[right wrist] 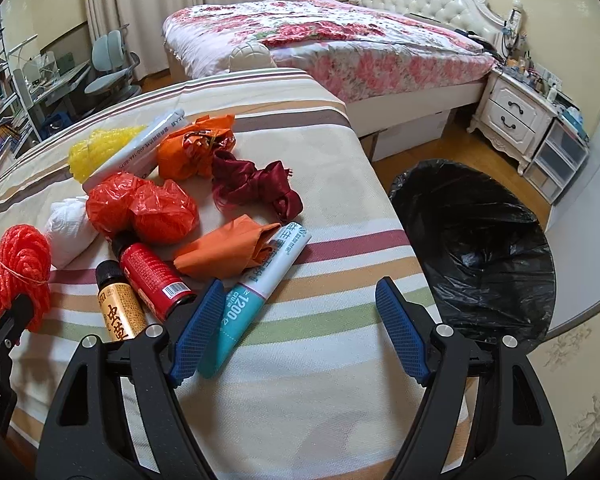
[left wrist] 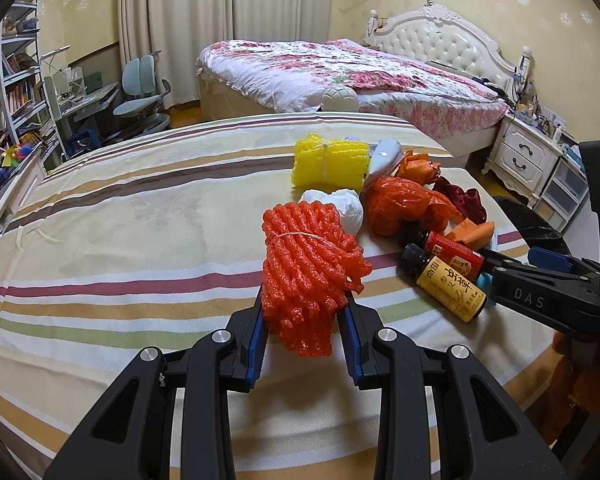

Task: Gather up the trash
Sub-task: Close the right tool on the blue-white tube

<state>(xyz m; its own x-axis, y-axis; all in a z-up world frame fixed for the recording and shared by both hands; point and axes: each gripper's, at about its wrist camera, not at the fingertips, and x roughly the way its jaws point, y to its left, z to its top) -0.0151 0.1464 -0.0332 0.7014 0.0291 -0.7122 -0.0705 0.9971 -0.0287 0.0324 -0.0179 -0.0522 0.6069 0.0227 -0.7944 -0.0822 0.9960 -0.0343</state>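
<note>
Bedroom setting: a striped cloth covers the work surface, with a flower-quilted bed behind it and a bin lined with a black bag on the floor just off the surface's right edge

Trash lies gathered toward the right side of the surface. Left gripper: fingers pinched on the lower end of an orange foam net, a bundle tied round with string, near the front edge. Blue pads press both sides of it. Whether the bundle is lifted or resting on the cloth cannot be told

Right gripper: fingers spread wide, nothing between them but bare cloth. Its left pad sits just beside a white and teal tube, which lies slantwise near the front right corner; contact cannot be confirmed

Other items noted: a yellow-label bottle and a red bottle side by side, touching, black caps pointing away from the front edge. Behind them a white wad, a crumpled orange bag, a folded orange wrapper lying against the tube, a dark red ribbon, a second orange bundle, a yellow foam net and a long white carton toward the far side
</note>
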